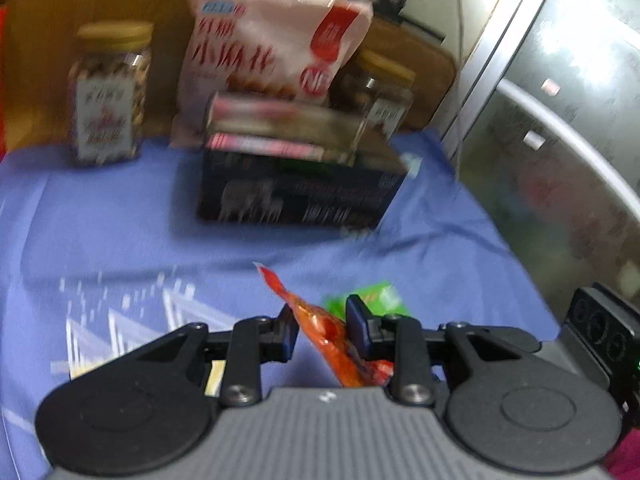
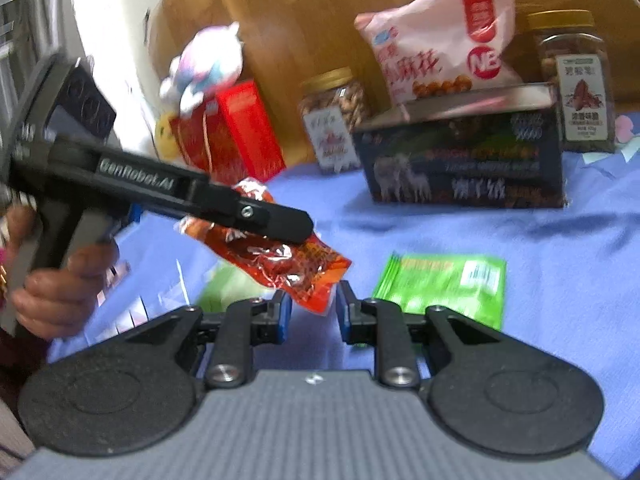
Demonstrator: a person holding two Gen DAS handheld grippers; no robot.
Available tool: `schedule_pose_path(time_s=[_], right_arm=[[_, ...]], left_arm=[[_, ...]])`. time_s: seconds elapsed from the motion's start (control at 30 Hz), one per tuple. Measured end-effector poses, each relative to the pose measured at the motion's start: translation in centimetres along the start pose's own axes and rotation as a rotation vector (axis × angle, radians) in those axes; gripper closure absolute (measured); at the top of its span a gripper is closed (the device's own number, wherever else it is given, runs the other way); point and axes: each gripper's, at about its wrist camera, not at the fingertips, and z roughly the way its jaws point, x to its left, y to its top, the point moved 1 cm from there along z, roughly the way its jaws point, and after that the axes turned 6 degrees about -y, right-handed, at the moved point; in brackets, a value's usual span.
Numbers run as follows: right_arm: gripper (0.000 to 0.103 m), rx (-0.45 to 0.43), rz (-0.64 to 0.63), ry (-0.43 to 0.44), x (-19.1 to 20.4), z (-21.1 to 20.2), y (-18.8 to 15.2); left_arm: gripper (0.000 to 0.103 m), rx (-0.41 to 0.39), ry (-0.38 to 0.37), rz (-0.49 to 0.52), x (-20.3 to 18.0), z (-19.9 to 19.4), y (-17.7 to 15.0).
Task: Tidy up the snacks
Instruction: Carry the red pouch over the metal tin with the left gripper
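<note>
My left gripper (image 1: 322, 330) is shut on a red foil snack packet (image 1: 320, 320) and holds it above the blue cloth (image 1: 100, 220). In the right wrist view the left gripper (image 2: 302, 232) comes in from the left, and the red packet (image 2: 280, 258) hangs from it. The packet's lower corner dips between the tips of my right gripper (image 2: 314, 310), whose pads stand a little apart and do not visibly press on it. A green snack packet (image 2: 444, 284) lies flat on the cloth just beyond; it also shows as the green packet (image 1: 372, 300) behind the left fingers.
A dark box (image 2: 464, 160) sits mid-cloth with a pink snack bag (image 2: 440, 40) leaning behind it. Two nut jars (image 2: 334, 120) (image 2: 576, 80) flank them. A red box (image 2: 236, 132) and a plush toy (image 2: 204, 64) stand at left. A person's hand (image 2: 60, 292) grips the left handle.
</note>
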Motion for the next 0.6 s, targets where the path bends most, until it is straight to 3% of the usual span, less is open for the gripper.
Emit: schedule_pose_path(time_s=[0.1,0.2,0.4,0.53,0.6], right_arm=[[0.076,-0.061,0.014,0.005,-0.9,-0.5,2.7],[0.076,-0.128,-0.04,-0.043,-1.3,-0.4,5.1],[0.076,-0.194,-0.065,-0.135,-4.4,1.6,8.2],[0.076,-0.226,-0.087,-0.226,-6.6,3.5,9.1],[0.073,-0.249,-0.103,-0.283,-7.3,4.3,9.2]], left_arm=[[0.077,-0.062,-0.022,0.044,-0.9,-0.4,2.7],[0.077,-0.111,-0.028,0.079,-1.4,0.3,5.5],[0.077,-0.136,-0.014,0.107,-0.9,4.4,9.9],[0.071,-0.143,0.044,0.141,-0.5,8.0,12.1],[0.068,-0.143,0.122,0.187,-0.8,9.5,12.6]])
